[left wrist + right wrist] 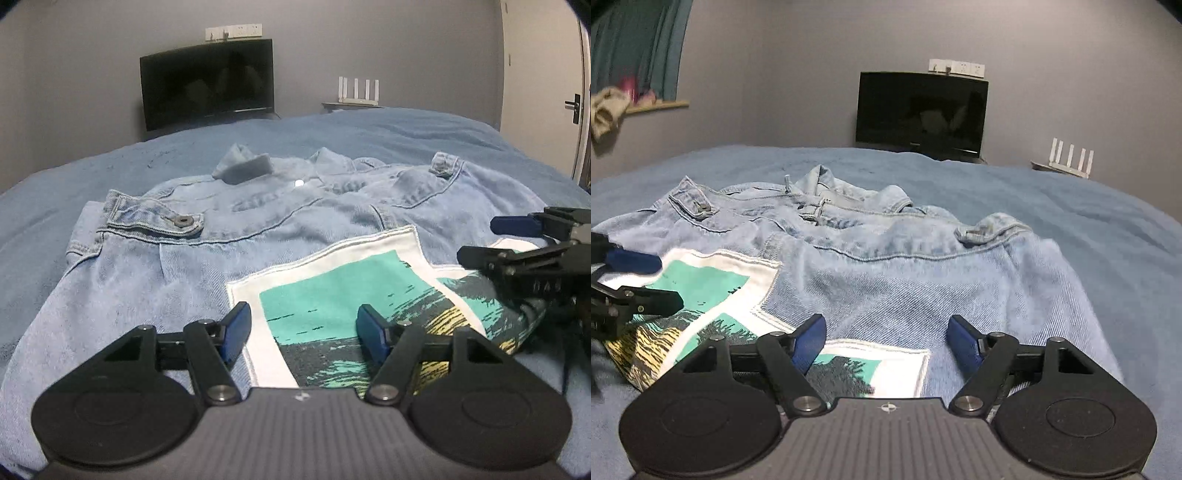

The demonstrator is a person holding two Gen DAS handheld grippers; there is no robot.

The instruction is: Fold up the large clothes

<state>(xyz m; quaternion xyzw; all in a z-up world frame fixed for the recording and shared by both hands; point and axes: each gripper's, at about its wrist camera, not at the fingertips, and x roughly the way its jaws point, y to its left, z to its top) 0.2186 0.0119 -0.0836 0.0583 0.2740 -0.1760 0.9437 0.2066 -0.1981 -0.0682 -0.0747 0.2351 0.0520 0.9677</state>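
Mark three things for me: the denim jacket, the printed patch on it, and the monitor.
denim jacket (923, 280): right wrist view, plain back panel.
printed patch (332, 280): left wrist view, teal area of the print.
monitor (207, 85): left wrist view, middle of the dark screen.

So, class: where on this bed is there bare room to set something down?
Bare blue bedspread lies beyond the collar of the light-blue denim jacket, toward the black monitor, and along the jacket's right side. The near middle is crowded: the open left gripper and right gripper hover over the jacket's printed patch.
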